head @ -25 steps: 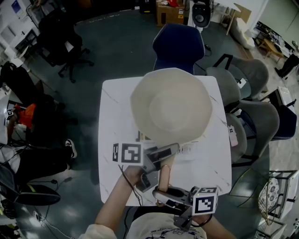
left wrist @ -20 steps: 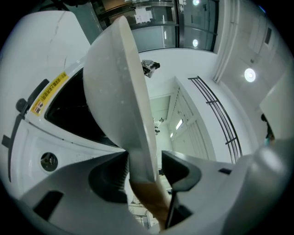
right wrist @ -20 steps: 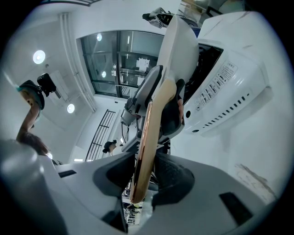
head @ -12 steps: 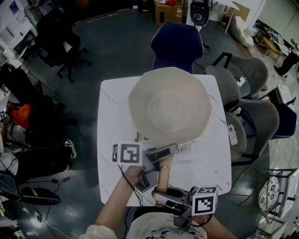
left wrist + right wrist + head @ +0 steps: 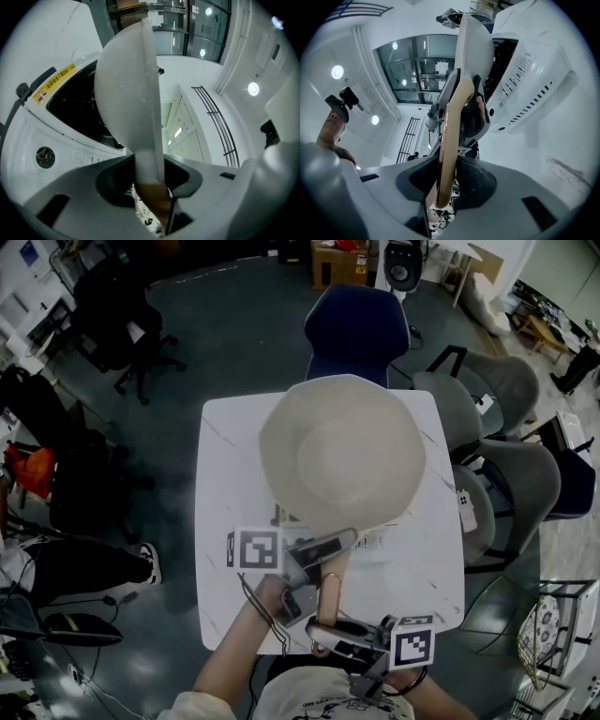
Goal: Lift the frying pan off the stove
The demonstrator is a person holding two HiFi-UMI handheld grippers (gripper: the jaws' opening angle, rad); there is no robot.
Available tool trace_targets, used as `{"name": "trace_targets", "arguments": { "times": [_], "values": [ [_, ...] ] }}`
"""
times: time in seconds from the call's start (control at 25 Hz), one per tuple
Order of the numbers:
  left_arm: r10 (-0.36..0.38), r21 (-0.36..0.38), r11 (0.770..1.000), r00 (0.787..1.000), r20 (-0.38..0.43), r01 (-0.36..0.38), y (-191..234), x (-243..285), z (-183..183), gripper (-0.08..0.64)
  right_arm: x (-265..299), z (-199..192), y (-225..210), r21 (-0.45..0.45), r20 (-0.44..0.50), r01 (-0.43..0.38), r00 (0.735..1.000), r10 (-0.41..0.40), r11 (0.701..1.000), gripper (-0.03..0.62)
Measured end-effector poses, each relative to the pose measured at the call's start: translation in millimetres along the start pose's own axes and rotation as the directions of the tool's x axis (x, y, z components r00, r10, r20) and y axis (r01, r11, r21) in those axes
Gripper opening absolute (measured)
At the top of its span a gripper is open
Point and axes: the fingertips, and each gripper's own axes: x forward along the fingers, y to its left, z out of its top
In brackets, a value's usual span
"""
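Note:
A cream frying pan [image 5: 342, 456] hangs over the white table [image 5: 225, 474] and hides the stove in the head view. Its wooden handle [image 5: 330, 589] points toward me. My left gripper [image 5: 325, 547] is shut on the handle's cream neck [image 5: 149, 161], with the pan [image 5: 126, 89] edge-on ahead. My right gripper [image 5: 323, 629] is shut on the handle's end [image 5: 446, 140]. Both pairs of jaws have just been closing with the handle between them. The white stove [image 5: 28, 136] with a black top shows beside the pan, as does the stove [image 5: 525, 75] in the right gripper view.
A blue chair [image 5: 358, 329] stands at the table's far side and grey chairs [image 5: 511, 474] crowd its right. A black office chair [image 5: 122, 334] and a seated person's leg [image 5: 84, 568] are at the left. The table's front corners show bare.
The pan and both grippers keep their places. The right gripper's marker cube has tilted slightly. The person's shoe at the left has slid a little lower in the view.

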Motion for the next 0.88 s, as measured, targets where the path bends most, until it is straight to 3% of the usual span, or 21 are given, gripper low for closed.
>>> {"name": "trace_targets", "arguments": {
  "times": [0.88],
  "values": [
    [0.003,-0.016,1.0,0.999,0.036,-0.003,-3,-9,-2,0.163,6,-7,13,0.005,-0.05,-0.068,0.996,0.068,0.998,0.115]
  ]
}}
